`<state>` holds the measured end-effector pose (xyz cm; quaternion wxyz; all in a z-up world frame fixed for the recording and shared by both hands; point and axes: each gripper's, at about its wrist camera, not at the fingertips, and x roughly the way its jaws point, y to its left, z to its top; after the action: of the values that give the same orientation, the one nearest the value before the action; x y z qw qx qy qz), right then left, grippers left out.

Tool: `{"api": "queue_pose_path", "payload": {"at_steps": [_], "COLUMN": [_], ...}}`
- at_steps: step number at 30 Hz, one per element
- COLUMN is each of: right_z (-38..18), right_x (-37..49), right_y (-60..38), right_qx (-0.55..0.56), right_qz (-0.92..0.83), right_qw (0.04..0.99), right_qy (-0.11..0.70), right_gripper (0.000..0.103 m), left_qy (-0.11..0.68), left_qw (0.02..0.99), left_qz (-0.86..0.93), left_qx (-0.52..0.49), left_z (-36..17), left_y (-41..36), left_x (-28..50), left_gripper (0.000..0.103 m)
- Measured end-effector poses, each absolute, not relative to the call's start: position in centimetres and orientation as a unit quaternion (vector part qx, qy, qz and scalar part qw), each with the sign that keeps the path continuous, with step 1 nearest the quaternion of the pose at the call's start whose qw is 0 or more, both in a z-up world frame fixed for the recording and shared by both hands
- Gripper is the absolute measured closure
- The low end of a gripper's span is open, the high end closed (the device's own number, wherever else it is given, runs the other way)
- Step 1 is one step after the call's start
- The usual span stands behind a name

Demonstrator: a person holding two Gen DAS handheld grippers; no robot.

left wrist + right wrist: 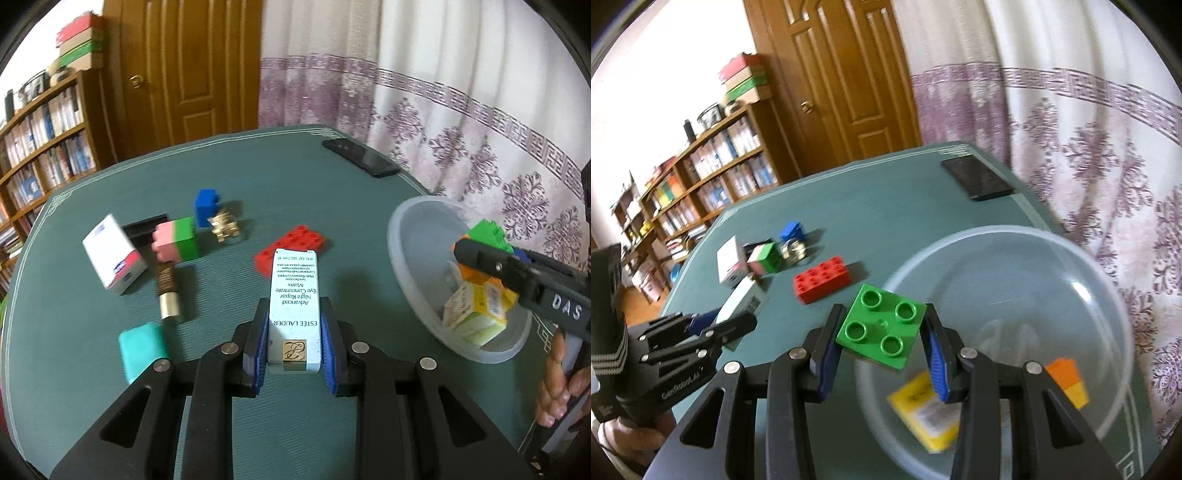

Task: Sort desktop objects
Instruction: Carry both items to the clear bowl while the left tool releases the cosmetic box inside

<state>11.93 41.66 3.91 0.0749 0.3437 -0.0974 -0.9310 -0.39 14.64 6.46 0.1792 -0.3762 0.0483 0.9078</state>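
Right wrist view: the right tool clamps a green Duplo brick over the clear bowl's rim (left tool clamps an eye-cream box), so release comes next.

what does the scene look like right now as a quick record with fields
left hand-held gripper: shut on pale blue cosmetic box
right hand-held gripper: shut on green brick, at the near rim of the bowl
clear bowl: holds yellow box and orange block
green tabletop: red brick, blue brick, pink-green block, white box, teal item, black phone
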Motion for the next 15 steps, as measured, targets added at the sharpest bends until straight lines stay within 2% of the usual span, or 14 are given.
{"api": "queue_pose_path", "payload": {"at_steps": [15], "right_z": [3.5], "right_x": [12.3], "right_y": [49.4], "right_qx": [0.333], "right_qz": [-0.934], "right_qw": [0.003], "right_qy": [-0.127], "right_gripper": [0.058], "left_qy": [0.086], "left_qw": [0.241], "left_qz": [0.887], "left_qx": [-0.383], "left_z": [6.4], "left_y": [22.2], "left_x": [-0.6], "left_gripper": [0.076]}}
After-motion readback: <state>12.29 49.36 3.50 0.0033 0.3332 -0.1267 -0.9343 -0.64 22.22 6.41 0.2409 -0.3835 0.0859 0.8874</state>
